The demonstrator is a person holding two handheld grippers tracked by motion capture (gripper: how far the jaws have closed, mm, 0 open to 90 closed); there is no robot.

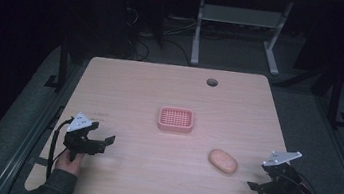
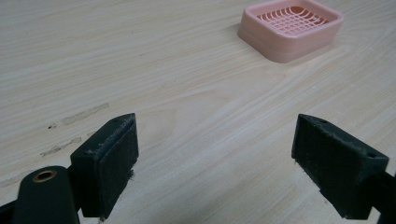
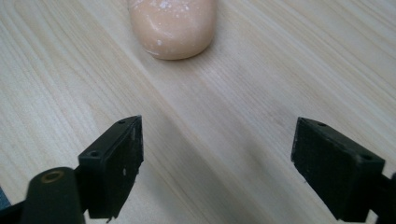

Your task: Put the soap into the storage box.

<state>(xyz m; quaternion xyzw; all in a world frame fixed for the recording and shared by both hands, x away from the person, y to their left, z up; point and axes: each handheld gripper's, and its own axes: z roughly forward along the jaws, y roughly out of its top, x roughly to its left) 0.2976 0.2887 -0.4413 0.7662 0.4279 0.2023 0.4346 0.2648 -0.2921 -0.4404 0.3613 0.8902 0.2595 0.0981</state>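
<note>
Two things lie on the pale wooden table (image 1: 151,89): one pink square plastic soap dish with a grid-slotted top (image 1: 175,119) and one peach-coloured oval bar of soap (image 1: 223,161). Two hand-held black grippers are also present, one per hand.

The soap dish sits near the middle of the table, its corners rounded and its walls low; in the left gripper view it appears ahead and to the upper right (image 2: 290,28). The bar of soap lies on the bare wood nearer the person and to the right of the dish, well apart from it. In the right gripper view its smooth surface carries small white flecks (image 3: 173,25).

The left gripper (image 1: 103,142) is held low over the table's near left part, its jaws spread wide with nothing between them. The right gripper (image 1: 255,187) is at the near right corner, pointed toward the soap, its jaws likewise wide apart and empty.

The tabletop shows light grain, a few faint scuff marks near the left gripper, and a round dark cable hole (image 1: 212,82) at its far edge. Beyond it the room is dim, with a grey floor and the white legs of another desk (image 1: 198,30).
</note>
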